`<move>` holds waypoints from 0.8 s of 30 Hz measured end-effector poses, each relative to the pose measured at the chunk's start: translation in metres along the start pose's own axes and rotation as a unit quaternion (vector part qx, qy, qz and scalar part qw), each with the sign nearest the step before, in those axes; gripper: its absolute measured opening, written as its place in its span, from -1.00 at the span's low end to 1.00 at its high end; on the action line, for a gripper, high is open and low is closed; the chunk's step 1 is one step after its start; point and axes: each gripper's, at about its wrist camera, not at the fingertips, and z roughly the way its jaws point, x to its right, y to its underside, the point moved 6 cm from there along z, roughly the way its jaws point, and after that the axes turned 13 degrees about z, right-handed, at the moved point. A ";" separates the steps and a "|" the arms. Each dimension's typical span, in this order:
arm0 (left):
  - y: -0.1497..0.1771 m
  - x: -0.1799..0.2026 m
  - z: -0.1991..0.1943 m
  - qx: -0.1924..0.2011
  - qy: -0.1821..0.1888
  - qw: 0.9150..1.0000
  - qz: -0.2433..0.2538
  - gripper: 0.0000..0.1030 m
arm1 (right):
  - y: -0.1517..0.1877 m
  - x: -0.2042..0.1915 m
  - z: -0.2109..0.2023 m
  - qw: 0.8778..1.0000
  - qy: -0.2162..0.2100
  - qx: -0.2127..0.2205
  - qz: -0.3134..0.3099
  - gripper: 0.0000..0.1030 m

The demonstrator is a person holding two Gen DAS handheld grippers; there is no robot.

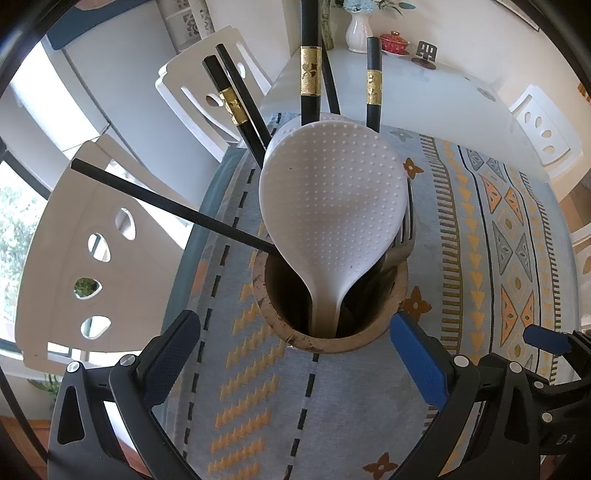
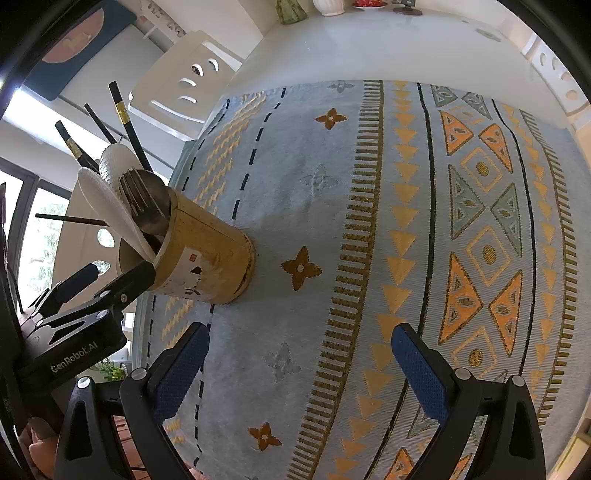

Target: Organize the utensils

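The left gripper (image 1: pixel 295 354) has its fingers spread wide on either side of the holder (image 1: pixel 330 302), not gripping it. The right gripper (image 2: pixel 299 363) hangs released over the patterned cloth (image 2: pixel 369 221). The holder stands on the cloth near the counter (image 2: pixel 369 44) edge, holding a white rice paddle (image 1: pixel 328 199), forks (image 2: pixel 138 195) and black chopsticks (image 1: pixel 309 74).

White table (image 2: pixel 369 44), patterned blue cloth (image 2: pixel 295 177) over its near part. Holder (image 2: pixel 207 258) stands on cloth. Vase (image 1: pixel 358 31), red dish (image 1: pixel 394 42) at far edge.
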 end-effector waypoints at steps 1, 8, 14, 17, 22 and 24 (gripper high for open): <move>0.000 0.000 0.000 0.000 0.000 1.000 0.000 1.00 | 0.000 0.000 0.000 1.000 0.000 0.000 0.000 0.91; 0.000 -0.001 0.000 0.002 0.000 1.000 -0.003 1.00 | -0.003 0.003 -0.001 1.000 0.000 0.003 0.006 0.91; 0.000 -0.001 -0.001 0.002 0.001 1.000 -0.004 1.00 | -0.002 0.005 -0.003 1.000 0.000 0.003 0.008 0.91; 0.000 -0.001 -0.001 0.002 0.001 1.000 -0.005 1.00 | -0.002 0.005 -0.003 1.000 0.000 0.003 0.008 0.91; 0.000 -0.001 -0.001 0.004 0.003 1.000 -0.006 1.00 | -0.002 0.005 -0.004 1.000 0.000 0.003 0.009 0.91; 0.000 -0.002 -0.002 0.005 0.003 1.000 -0.006 1.00 | -0.002 0.005 -0.004 1.000 0.000 0.003 0.009 0.91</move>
